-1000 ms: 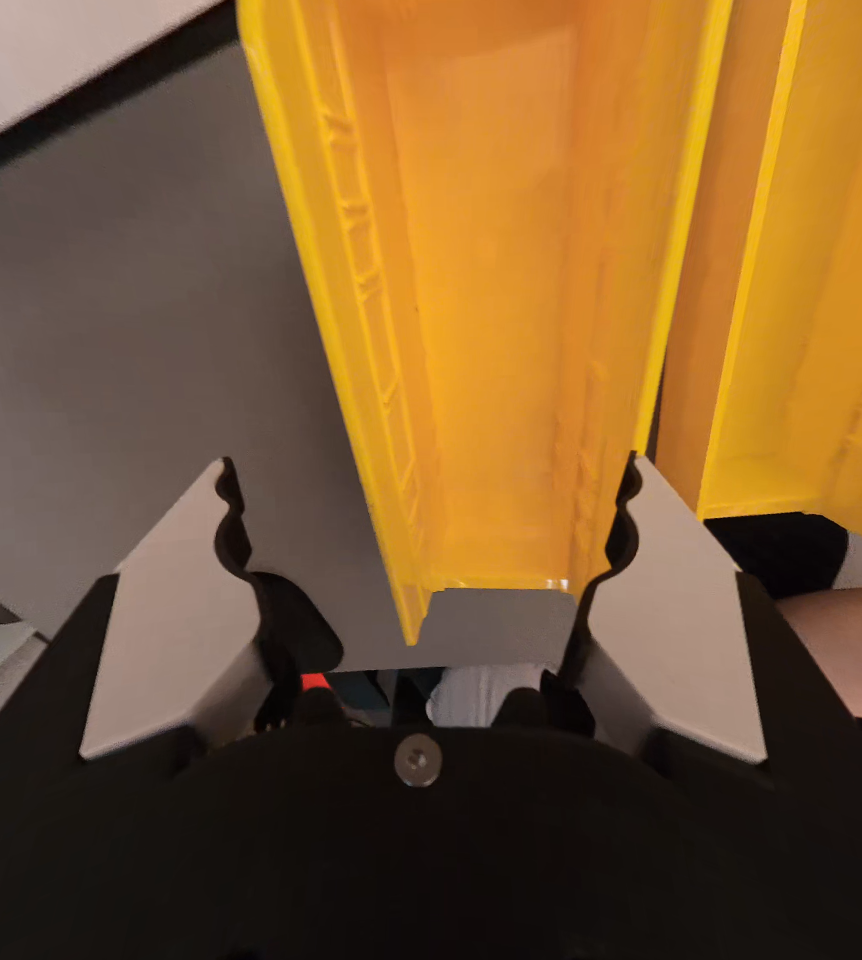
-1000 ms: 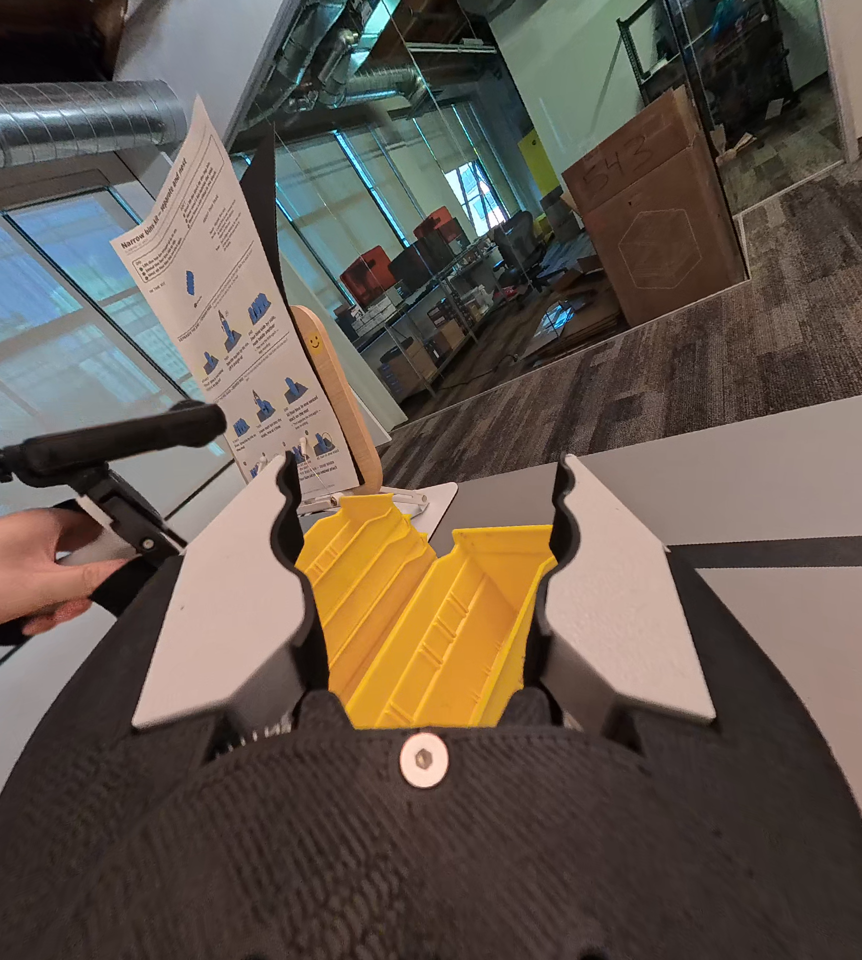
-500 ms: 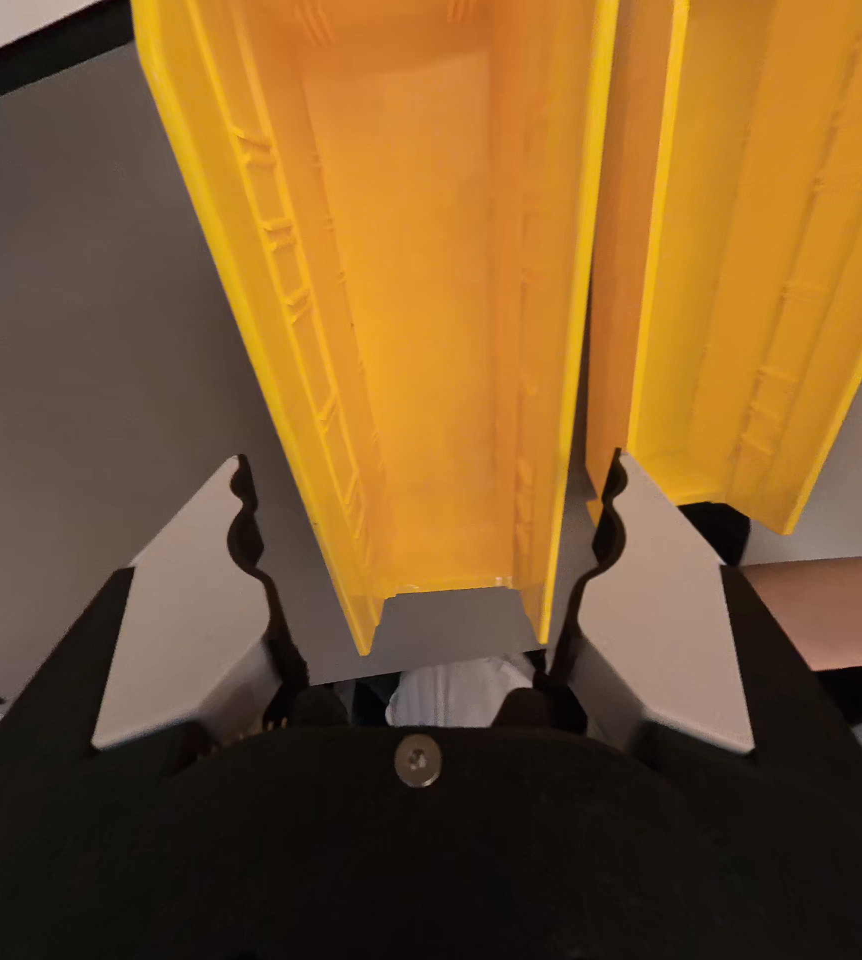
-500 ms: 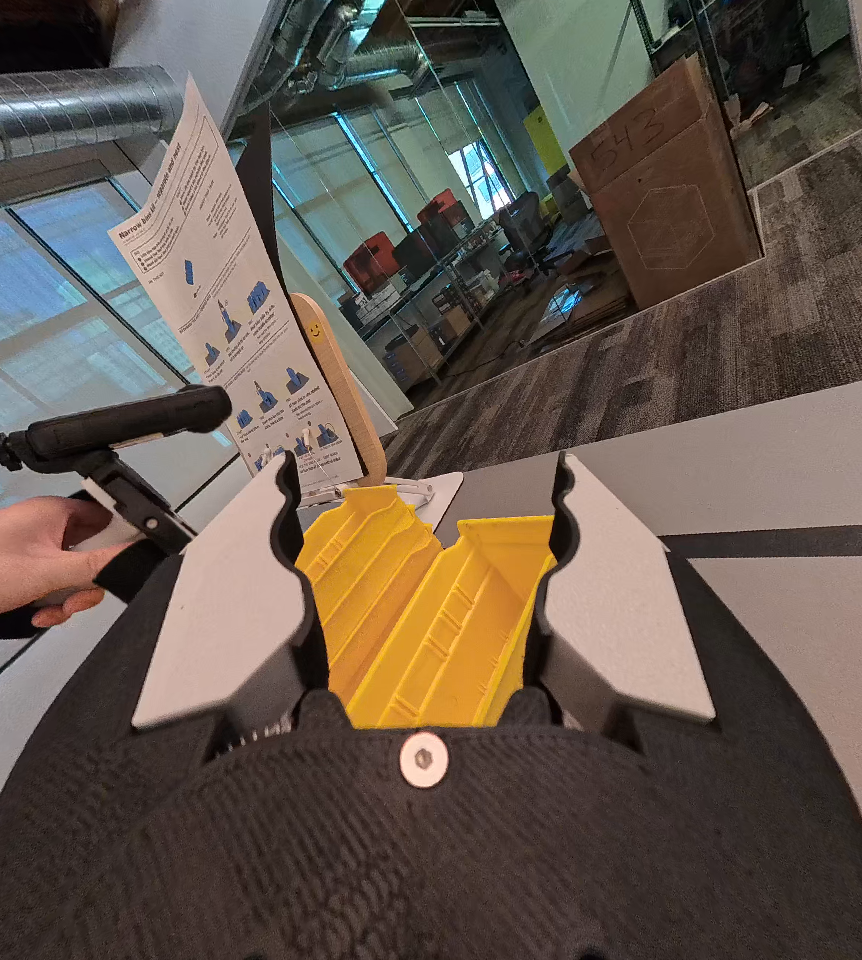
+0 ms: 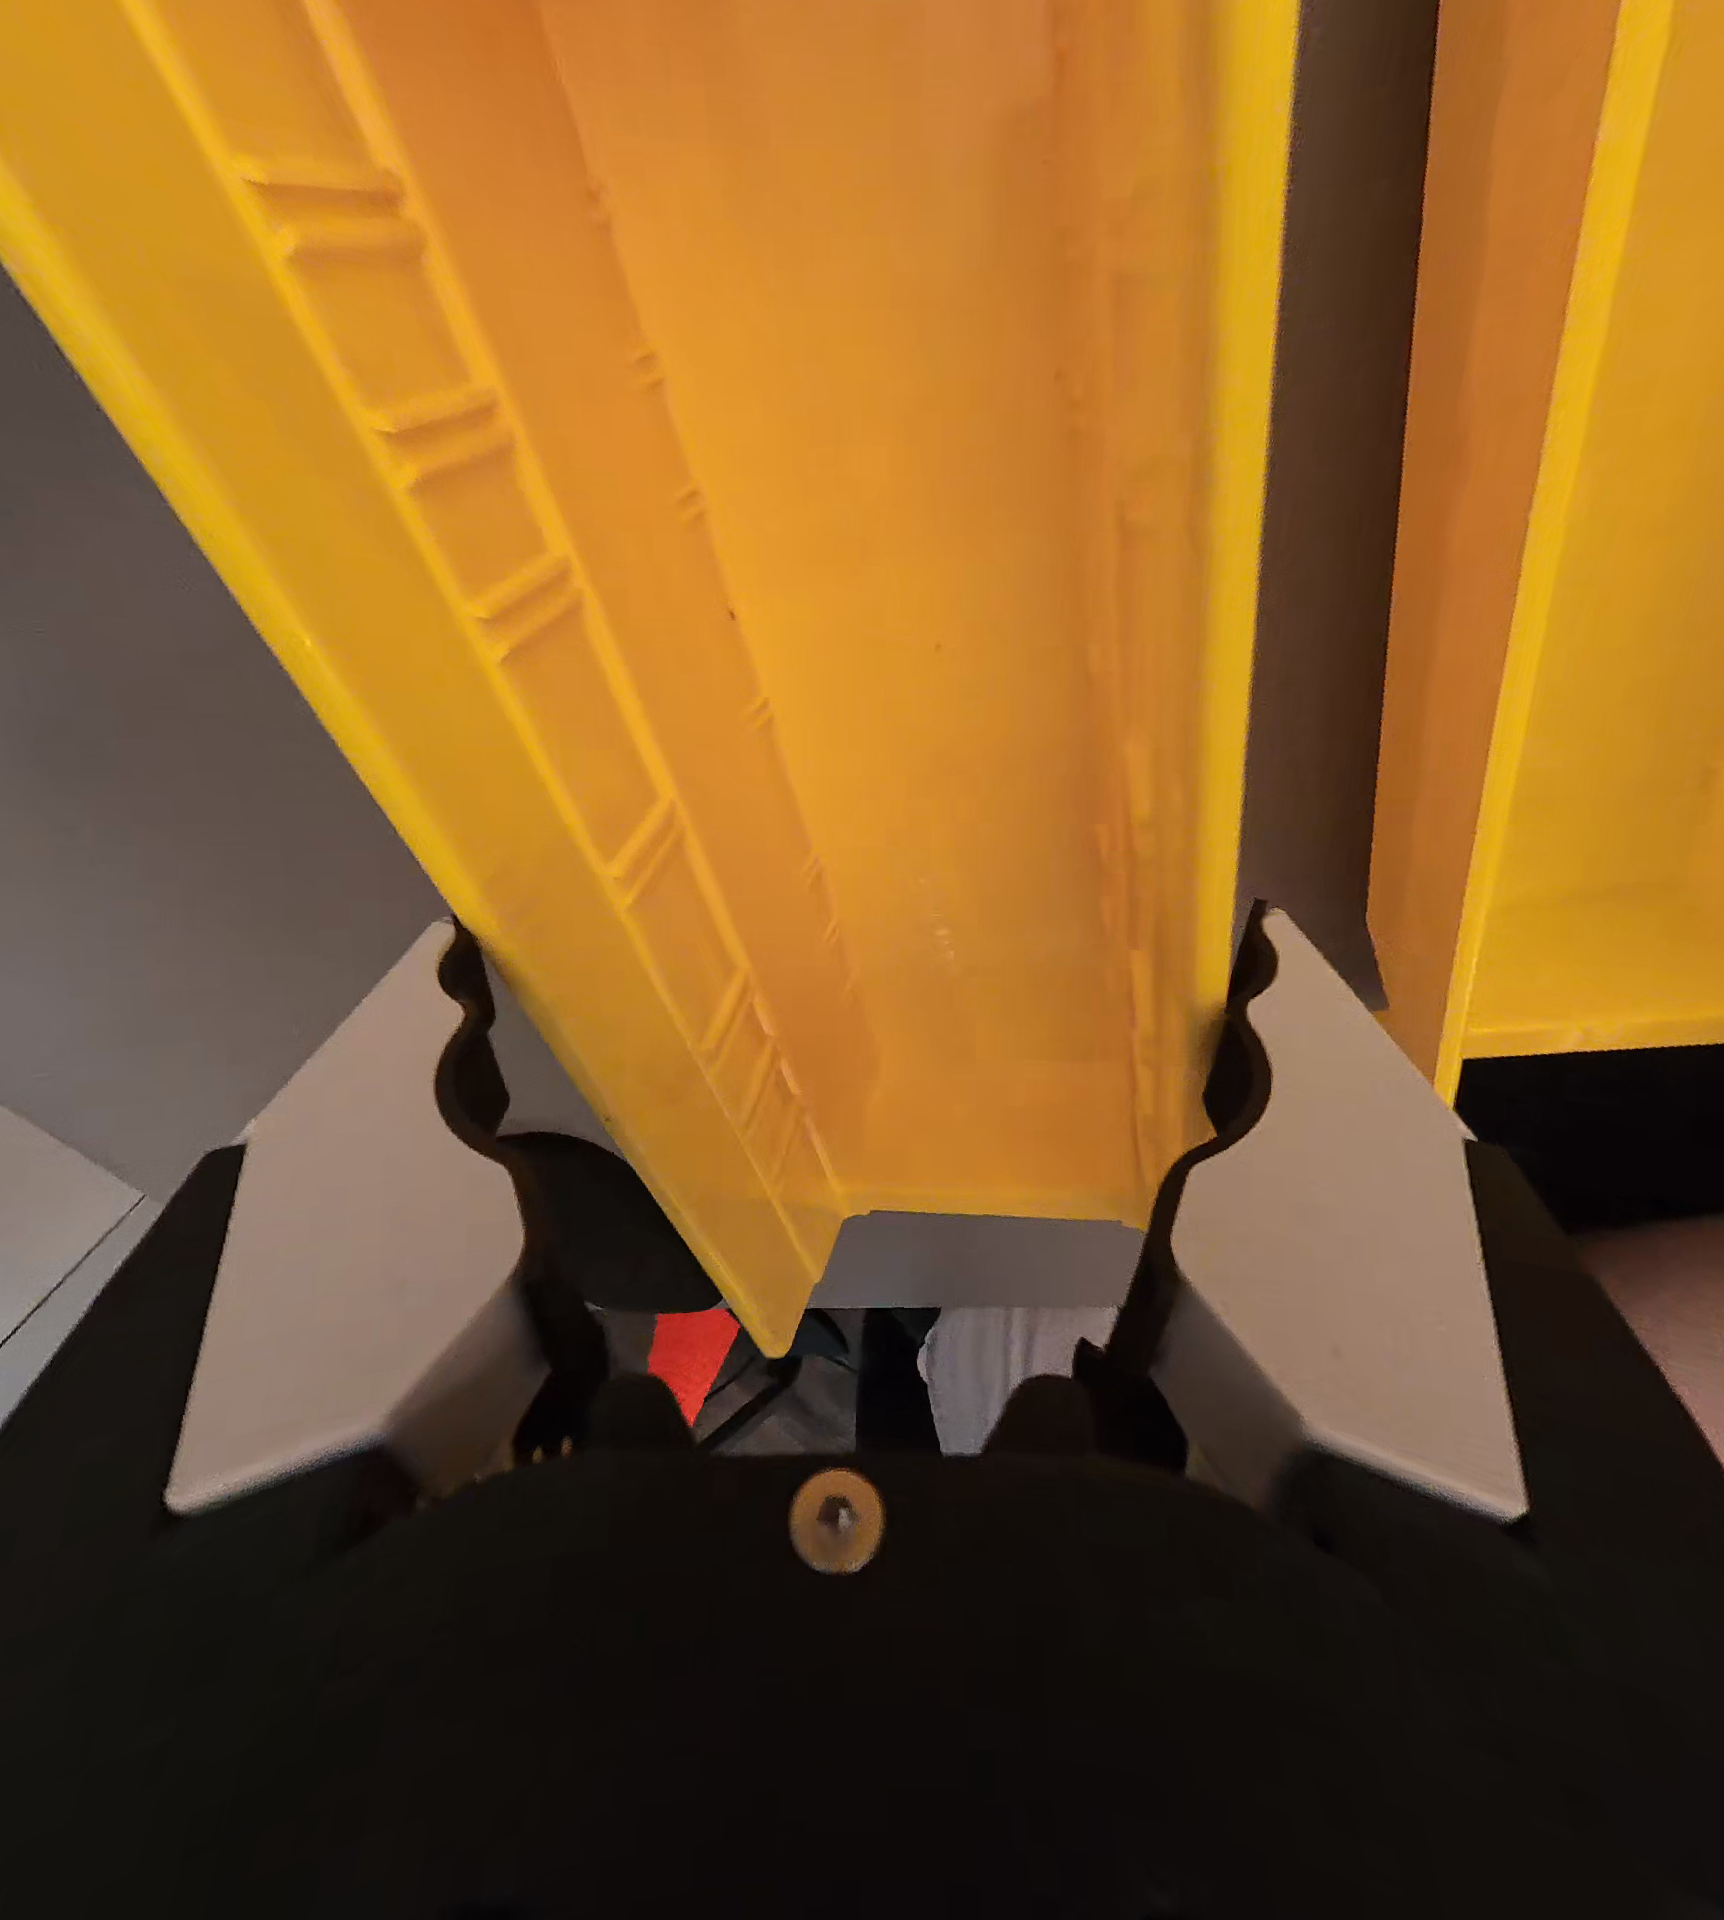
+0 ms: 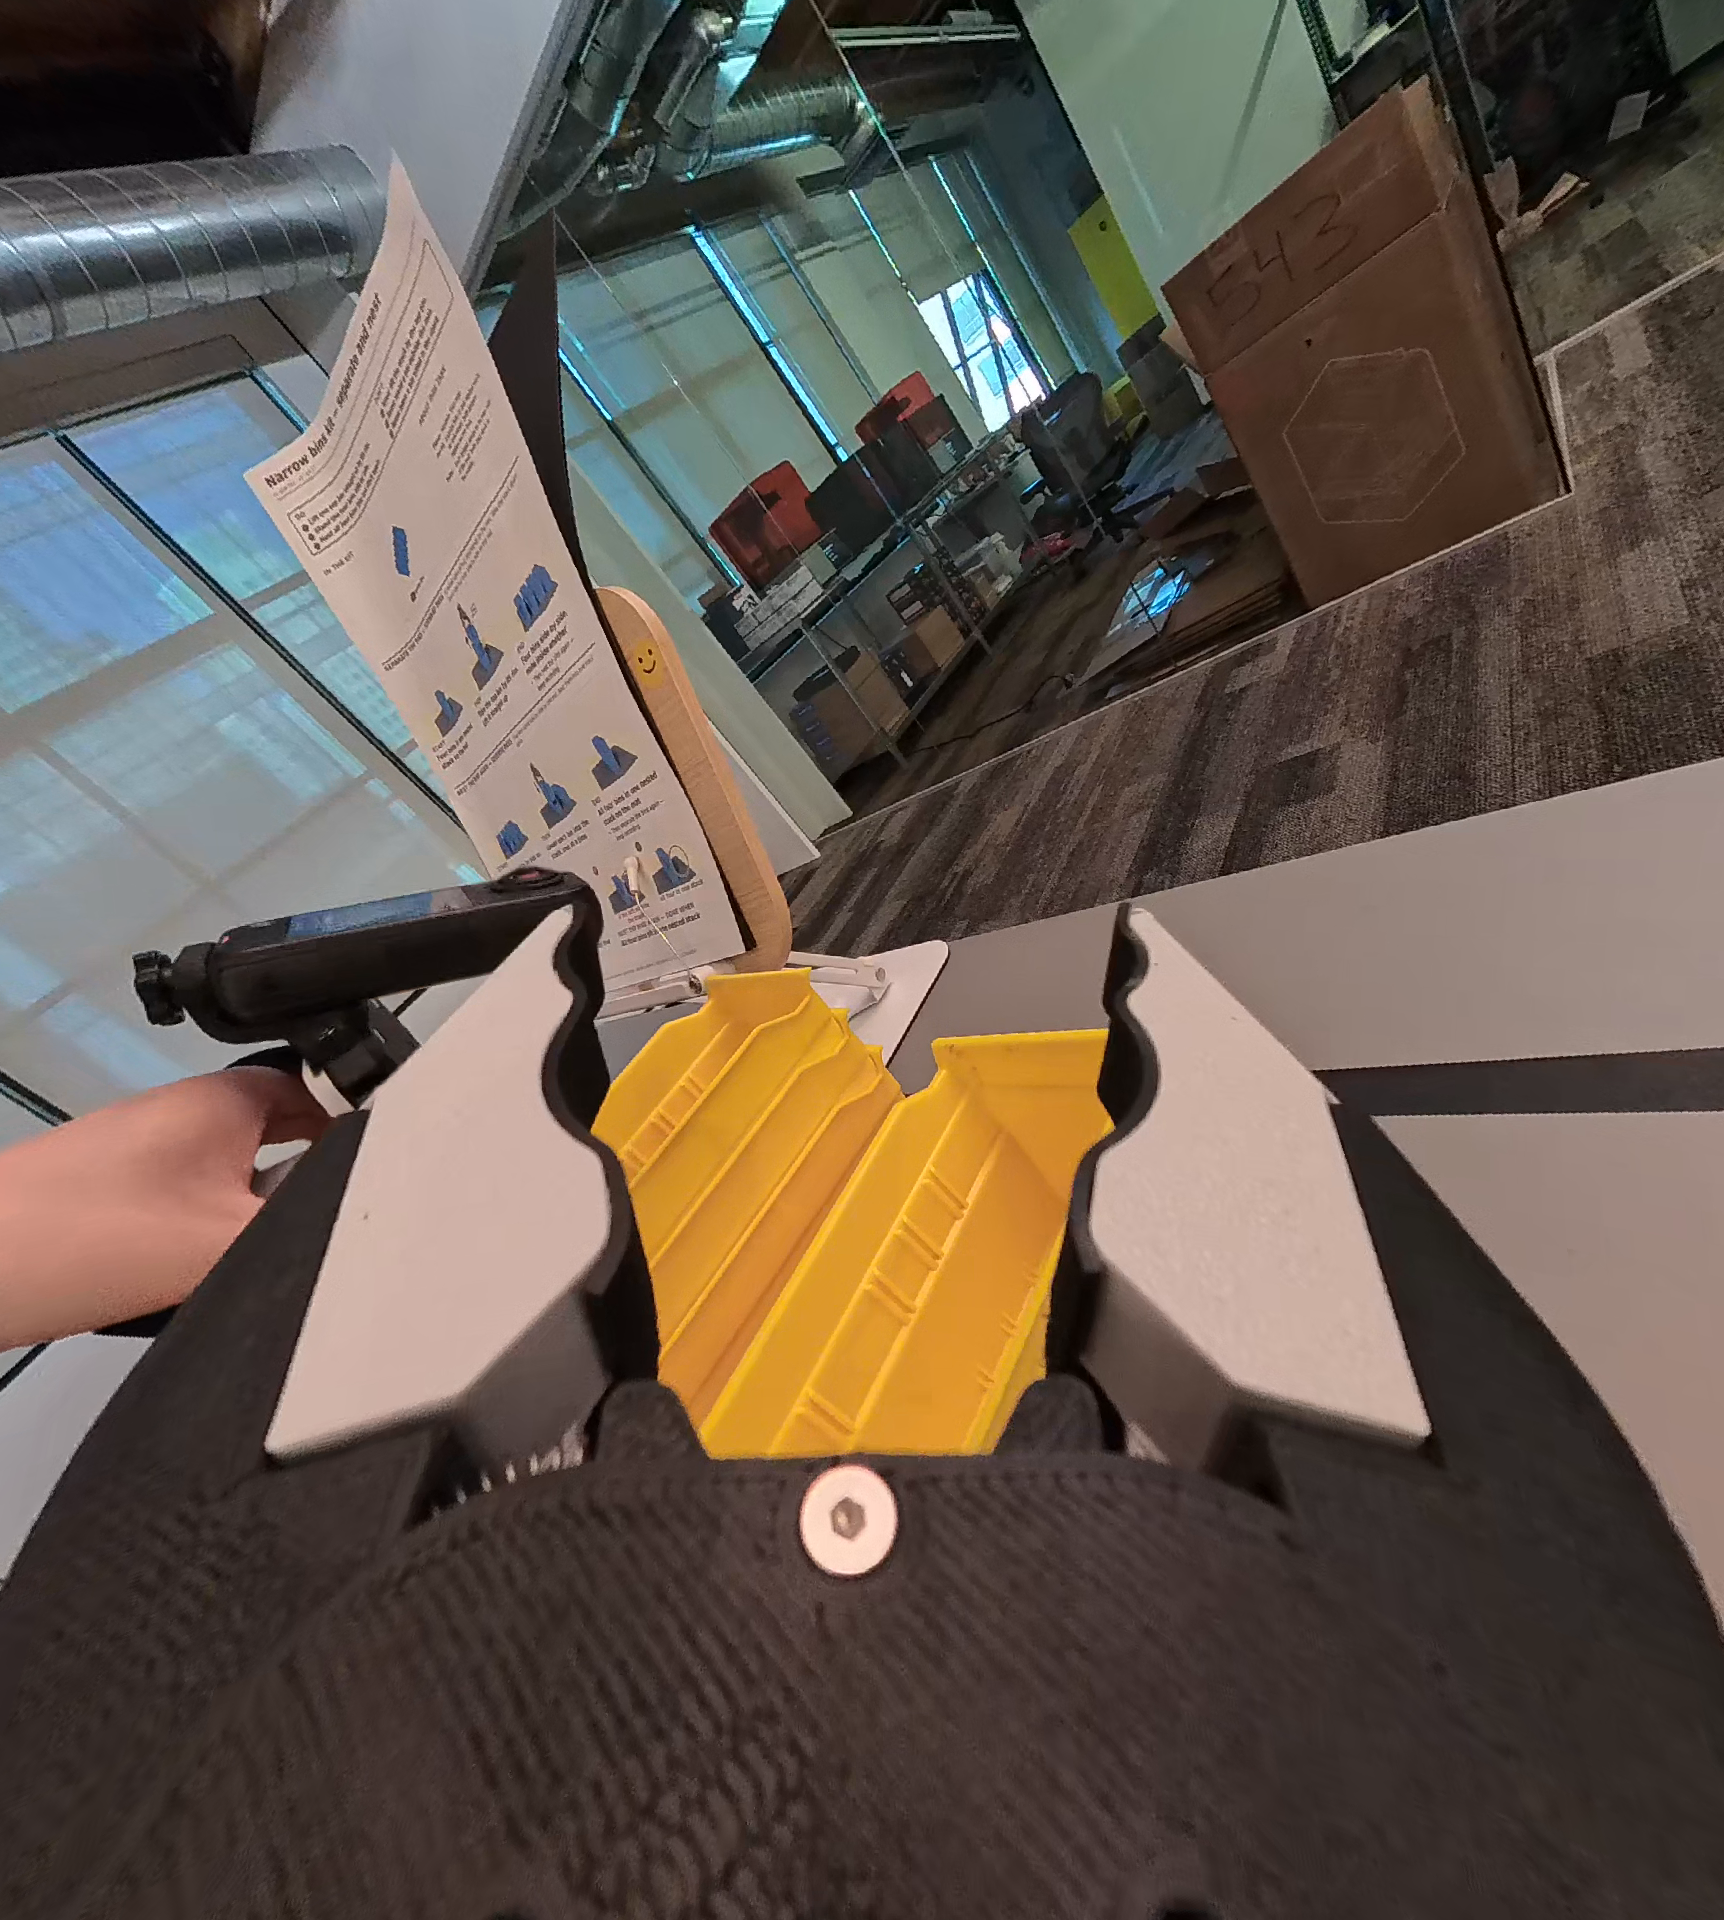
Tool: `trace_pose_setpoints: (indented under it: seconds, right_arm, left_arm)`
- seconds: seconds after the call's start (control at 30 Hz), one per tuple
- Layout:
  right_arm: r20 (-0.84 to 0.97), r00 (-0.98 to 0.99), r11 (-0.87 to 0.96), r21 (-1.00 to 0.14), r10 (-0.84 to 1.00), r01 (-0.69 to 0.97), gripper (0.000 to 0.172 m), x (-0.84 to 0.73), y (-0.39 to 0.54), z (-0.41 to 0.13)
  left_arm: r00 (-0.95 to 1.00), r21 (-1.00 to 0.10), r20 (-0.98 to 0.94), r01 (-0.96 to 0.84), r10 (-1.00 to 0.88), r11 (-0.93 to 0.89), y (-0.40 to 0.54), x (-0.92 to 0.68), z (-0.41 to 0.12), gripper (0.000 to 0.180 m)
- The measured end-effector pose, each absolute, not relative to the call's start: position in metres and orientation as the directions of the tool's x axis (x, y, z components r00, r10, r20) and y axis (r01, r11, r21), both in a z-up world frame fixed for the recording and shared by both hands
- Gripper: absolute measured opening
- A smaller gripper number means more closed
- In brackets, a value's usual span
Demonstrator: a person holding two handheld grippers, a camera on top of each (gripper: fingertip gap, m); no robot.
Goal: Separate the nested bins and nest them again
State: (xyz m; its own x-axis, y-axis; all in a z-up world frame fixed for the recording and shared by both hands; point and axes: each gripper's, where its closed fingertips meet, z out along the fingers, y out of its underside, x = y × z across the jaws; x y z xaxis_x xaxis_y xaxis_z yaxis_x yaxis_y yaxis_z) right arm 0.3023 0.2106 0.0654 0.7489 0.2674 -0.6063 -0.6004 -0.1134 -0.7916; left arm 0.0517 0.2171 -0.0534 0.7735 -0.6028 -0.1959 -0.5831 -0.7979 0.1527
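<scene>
Two long yellow bins lie side by side on the grey table. In the left wrist view the left bin (image 5: 837, 520) runs between my left gripper's (image 5: 853, 966) fingers. The right pad (image 5: 1242, 997) lies against its wall; table shows between the left pad and the bin, so this gripper is open. The right bin (image 5: 1647, 520) lies beside it, with the black right gripper (image 5: 1616, 1132) at its near end. In the right wrist view my right gripper (image 6: 853, 935) is shut on the near end of the right bin (image 6: 941, 1247); the left bin (image 6: 733, 1122) lies beside it.
A printed sheet (image 6: 463, 623) leans on a wooden stand (image 6: 692, 790) at the table's far edge. A hand (image 6: 110, 1195) holds the left gripper's black body (image 6: 349, 956). A dark strip (image 6: 1564, 1070) crosses the grey table (image 6: 1512, 935). A cardboard box (image 6: 1357, 364) stands on the carpet beyond.
My left gripper has moved forward along the left bin, which now lies deeper between its fingers. The right gripper has kept its hold on the right bin and tilted slightly.
</scene>
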Motion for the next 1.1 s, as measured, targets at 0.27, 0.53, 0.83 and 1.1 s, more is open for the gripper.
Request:
trace_pose_setpoints:
  seconds: [0.27,0.53,0.83,1.1]
  right_arm:
    - [-0.615,0.738,-0.114,-0.784,0.278,-0.61,0.096,0.301,0.211,0.067]
    - [-0.618,0.731,-0.149,-0.783,0.287,-0.604,0.096,0.294,0.213,0.062]
    - [-0.622,0.724,-0.156,-0.78,0.297,-0.606,0.095,0.291,0.215,0.063]
    - [-0.625,0.722,-0.162,-0.778,0.296,-0.606,0.094,0.29,0.215,0.061]
  left_arm:
    - [0.837,0.166,-0.037,-0.533,-0.546,-0.83,0.208,0.051,-0.066,0.155]
    - [0.831,0.156,-0.012,-0.547,-0.556,-0.822,0.211,0.047,-0.061,0.137]
    - [0.902,0.135,0.035,-0.432,-0.431,-0.892,0.22,0.012,-0.052,0.132]
    - [0.898,0.156,0.025,-0.438,-0.44,-0.885,0.214,0.023,-0.063,0.149]
